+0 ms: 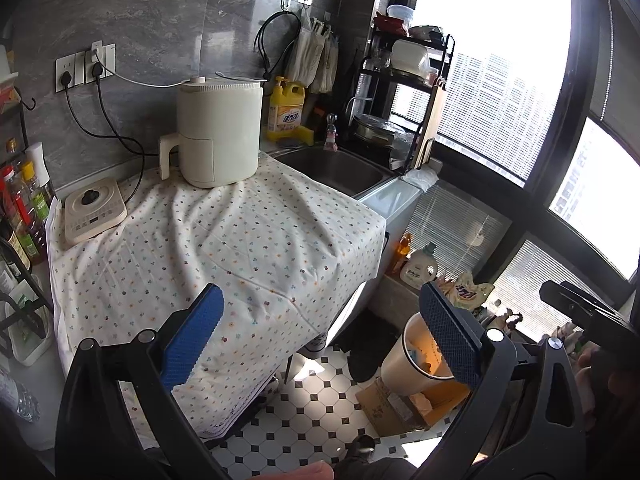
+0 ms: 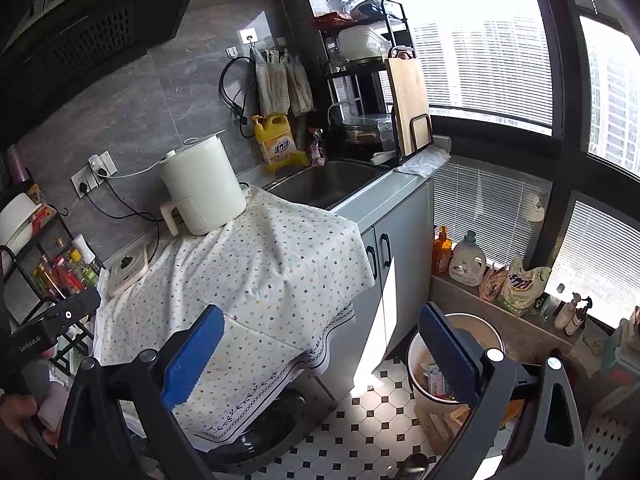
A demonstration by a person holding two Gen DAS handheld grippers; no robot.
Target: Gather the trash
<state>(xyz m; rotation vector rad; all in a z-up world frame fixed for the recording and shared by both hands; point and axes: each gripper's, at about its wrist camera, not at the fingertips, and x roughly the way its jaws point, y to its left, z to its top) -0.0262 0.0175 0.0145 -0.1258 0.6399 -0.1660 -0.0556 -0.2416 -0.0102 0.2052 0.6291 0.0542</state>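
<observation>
Kitchen corner, both hand-held grippers held apart and empty above a cloth-covered desk.

Dotted cloth [image 1: 224, 248] drapes the desk [image 2: 256, 264], carrying a cream air fryer [image 1: 218, 132]. On the tiled floor [image 2: 372, 412] stands a trash bin [image 2: 424, 364] with scraps inside. Left hand-held gripper [image 1: 320, 336] and right hand-held gripper [image 2: 320, 352] hold nothing, fingers spread wide.
</observation>
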